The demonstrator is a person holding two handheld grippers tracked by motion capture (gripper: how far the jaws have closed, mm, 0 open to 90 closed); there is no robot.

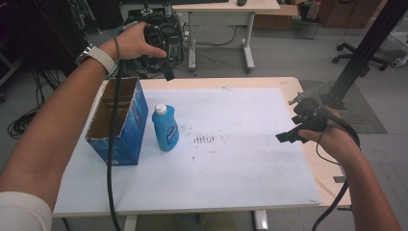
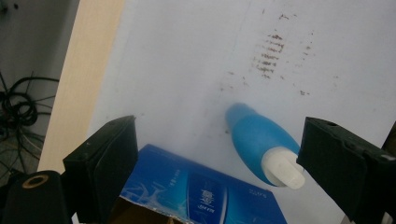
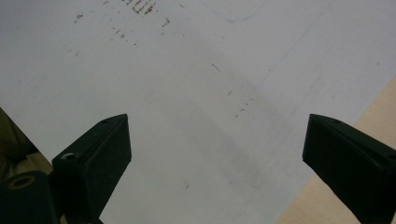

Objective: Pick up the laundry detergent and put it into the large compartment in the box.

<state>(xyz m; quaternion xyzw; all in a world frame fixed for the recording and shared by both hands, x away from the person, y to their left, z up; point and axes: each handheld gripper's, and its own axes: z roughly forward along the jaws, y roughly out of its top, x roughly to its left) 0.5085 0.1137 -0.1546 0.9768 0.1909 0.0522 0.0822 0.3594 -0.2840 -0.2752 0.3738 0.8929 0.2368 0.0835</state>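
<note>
Blue bottle (image 1: 165,128) upright just beside open box (image 1: 120,120); left gripper (image 1: 161,41) and right gripper (image 1: 300,126), jaws released, grasp nothing.

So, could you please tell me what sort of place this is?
Probably a lab or office workroom: a plain table with a white mat, a second desk behind, loose cables on the floor and an office chair base.

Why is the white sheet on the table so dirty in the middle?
Brown smudges mark the middle of the white sheet, right of the upright blue bottle. They look like scuffs or dried stains; which, I can't tell. The open blue box and bottle look fine.
</note>
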